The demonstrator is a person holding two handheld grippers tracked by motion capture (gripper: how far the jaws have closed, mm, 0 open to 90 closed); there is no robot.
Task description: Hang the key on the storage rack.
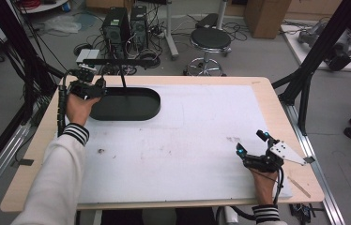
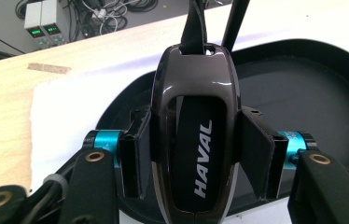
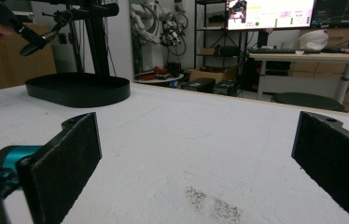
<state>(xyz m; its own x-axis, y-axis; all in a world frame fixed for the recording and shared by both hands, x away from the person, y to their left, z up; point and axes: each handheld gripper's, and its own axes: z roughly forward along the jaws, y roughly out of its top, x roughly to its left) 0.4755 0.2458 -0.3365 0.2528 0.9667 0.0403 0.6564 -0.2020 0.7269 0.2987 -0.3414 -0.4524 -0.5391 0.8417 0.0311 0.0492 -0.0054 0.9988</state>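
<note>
Between the pads of the left gripper (image 2: 196,154) sits a dark glossy key fob (image 2: 193,140), lettered HAVAL, pinched across its narrow width so that its long axis runs straight out along the jaws. A black strap (image 2: 192,23) leaves its far end and rises out of the left gripper view. Directly beneath and beyond the fob lies the black oval tray (image 2: 312,107), with the stand's thin post (image 2: 232,23) rising from it just past the fob's tip. In the high view the left gripper (image 1: 87,86) hangs over the tray's (image 1: 136,110) left end, near the table's far left corner, under the stand's crossbar (image 1: 117,61). So the fob is already above the tray and close to the post; I judge the coming move turns on that: a short travel down into the tray, or up so the strap meets the bar.

The right gripper (image 1: 253,145) rests well apart at the near right of the white mat (image 1: 187,140), its jaws spread wide with nothing between them, its pads (image 3: 65,163) facing across bare mat towards the distant tray (image 3: 79,91). The left hand is plainly the nearer one.
</note>
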